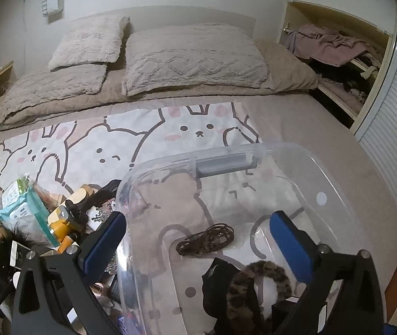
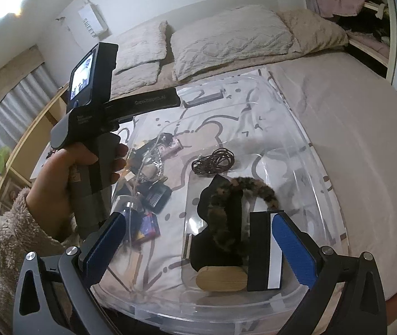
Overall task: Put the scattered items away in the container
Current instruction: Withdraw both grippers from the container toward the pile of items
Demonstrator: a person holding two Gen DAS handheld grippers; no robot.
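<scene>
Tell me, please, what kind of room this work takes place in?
Most likely a bedroom in a home. The clear container sits on a bed with plush pillows against the wall, and an open closet full of clothes stands beside it.

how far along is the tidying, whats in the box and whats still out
Partly done. The clear plastic container already holds a coiled brown cord, a leopard-print fluffy band on black fabric, and a black box. Nothing is in hand: the left gripper and right gripper are open and empty. Still out: the pile beside the container, including a teal wipes packet and yellow object.
</scene>
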